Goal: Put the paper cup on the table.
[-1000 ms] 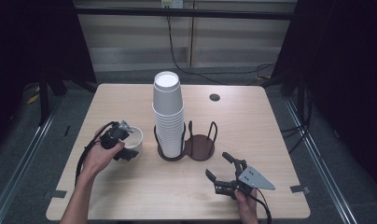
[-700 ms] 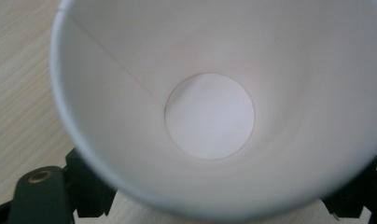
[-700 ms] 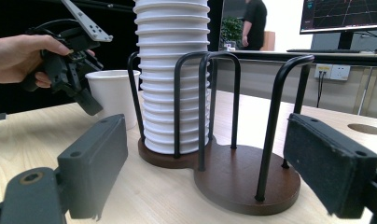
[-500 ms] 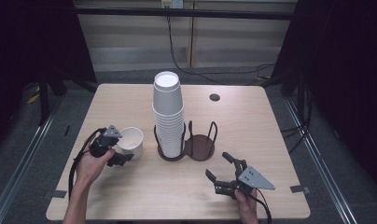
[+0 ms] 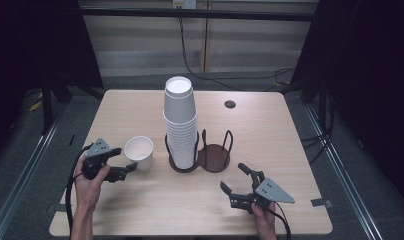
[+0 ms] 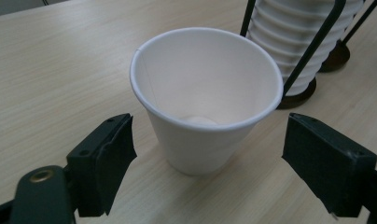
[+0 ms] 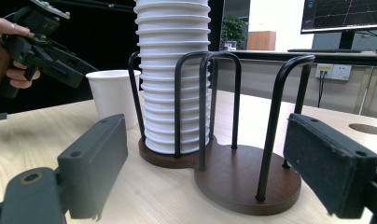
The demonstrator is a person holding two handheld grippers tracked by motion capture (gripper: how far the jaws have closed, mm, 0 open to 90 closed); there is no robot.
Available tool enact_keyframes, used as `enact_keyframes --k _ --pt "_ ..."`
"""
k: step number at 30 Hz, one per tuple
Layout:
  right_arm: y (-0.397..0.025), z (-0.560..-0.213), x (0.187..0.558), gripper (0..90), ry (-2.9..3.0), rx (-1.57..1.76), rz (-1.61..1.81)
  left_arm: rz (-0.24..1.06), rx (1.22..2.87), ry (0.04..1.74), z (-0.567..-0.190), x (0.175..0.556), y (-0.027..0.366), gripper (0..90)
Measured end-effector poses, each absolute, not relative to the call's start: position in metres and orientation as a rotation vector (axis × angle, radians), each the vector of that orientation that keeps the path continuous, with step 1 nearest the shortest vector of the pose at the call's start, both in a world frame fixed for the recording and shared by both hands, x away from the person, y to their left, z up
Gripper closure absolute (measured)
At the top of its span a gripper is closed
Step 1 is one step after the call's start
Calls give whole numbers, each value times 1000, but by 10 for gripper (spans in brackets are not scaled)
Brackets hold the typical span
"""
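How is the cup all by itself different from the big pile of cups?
The single cup stands on the bare table; the stack of cups sits in the wire holder. The single cup is short; the stack towers over it. Both are white paper, upright, mouths up.

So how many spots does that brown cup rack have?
2: the left bay holds the tall cup stack; the right bay beside it is empty, in the table's middle.

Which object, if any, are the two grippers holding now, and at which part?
Nothing is held. The left gripper is open, its jaws apart on either side of the single paper cup without touching it. The right gripper is open too.
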State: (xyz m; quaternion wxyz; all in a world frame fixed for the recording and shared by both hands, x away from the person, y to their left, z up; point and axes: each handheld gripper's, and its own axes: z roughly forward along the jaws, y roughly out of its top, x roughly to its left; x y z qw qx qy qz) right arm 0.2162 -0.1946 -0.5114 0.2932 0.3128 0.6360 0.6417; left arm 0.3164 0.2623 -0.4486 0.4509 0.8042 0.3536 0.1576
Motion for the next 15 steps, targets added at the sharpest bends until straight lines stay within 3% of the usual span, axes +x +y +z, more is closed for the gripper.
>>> enact_keyframes --k 15 --pt "-194 -511 216 133 1692 833 1708 421 1743 847 -452 281 255 158"
